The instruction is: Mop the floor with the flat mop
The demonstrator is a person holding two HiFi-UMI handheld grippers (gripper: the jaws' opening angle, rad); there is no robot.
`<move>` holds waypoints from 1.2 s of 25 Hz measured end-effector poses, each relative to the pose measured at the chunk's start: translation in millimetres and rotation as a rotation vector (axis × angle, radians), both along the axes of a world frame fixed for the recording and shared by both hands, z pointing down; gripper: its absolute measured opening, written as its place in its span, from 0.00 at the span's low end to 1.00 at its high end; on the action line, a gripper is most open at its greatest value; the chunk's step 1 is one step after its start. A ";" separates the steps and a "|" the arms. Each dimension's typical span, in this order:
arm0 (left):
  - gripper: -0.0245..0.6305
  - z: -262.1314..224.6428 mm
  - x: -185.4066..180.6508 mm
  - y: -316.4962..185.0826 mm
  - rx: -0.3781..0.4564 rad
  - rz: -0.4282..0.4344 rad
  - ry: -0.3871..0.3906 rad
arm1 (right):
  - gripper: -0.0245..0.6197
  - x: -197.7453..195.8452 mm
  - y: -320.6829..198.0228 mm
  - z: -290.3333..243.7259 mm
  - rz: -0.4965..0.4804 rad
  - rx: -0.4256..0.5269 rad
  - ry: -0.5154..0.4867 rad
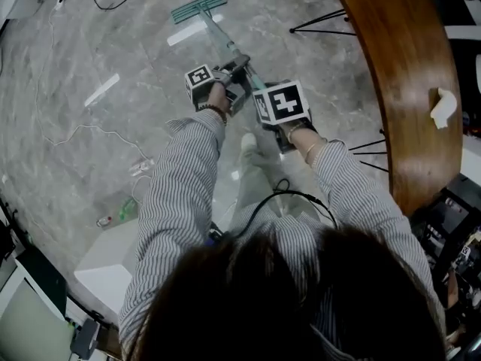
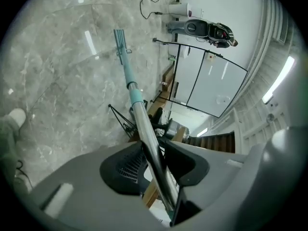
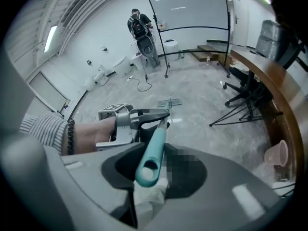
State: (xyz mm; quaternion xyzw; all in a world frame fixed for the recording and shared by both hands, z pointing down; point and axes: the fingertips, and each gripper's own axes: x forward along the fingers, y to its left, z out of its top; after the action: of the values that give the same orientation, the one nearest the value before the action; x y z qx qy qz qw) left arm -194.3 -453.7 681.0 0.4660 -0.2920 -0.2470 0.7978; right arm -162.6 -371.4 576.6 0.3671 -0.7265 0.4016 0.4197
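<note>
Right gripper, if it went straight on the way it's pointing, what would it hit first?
Most likely the left gripper, shut on the mop handle just ahead; depth is hard to judge. Beyond it lies the mop head on the floor.

Curved wooden counter (image 1: 398, 66); crumpled white paper (image 1: 443, 107), pink cup (image 3: 275, 154) on it

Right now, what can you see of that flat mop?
The flat mop is a slim pole with a narrow teal head lying flat on the grey marbled floor. The pole slants up towards the person: teal low down, shiny metal higher, ending in a teal grip with a hanging hole. The left gripper clamps the metal part, the right gripper the teal grip.
</note>
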 end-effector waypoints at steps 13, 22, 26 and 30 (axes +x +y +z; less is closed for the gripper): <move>0.24 17.5 -32.0 -42.3 -0.048 -0.037 -0.072 | 0.23 -30.6 -38.2 22.5 -0.055 -0.004 0.060; 0.24 25.5 -20.3 -31.0 -0.040 -0.027 -0.086 | 0.22 -16.9 -26.6 32.0 -0.036 -0.006 0.049; 0.24 24.1 -10.6 -15.9 -0.034 -0.014 -0.090 | 0.22 -6.7 -11.1 30.8 -0.041 -0.013 0.050; 0.24 19.7 6.8 7.3 -0.032 0.000 -0.096 | 0.22 11.3 10.5 26.8 -0.046 -0.012 0.043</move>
State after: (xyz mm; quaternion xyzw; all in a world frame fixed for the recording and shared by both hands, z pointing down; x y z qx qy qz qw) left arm -187.5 -446.4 700.7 0.4648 -0.3339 -0.2195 0.7901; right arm -151.3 -360.9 603.4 0.3563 -0.7229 0.3883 0.4468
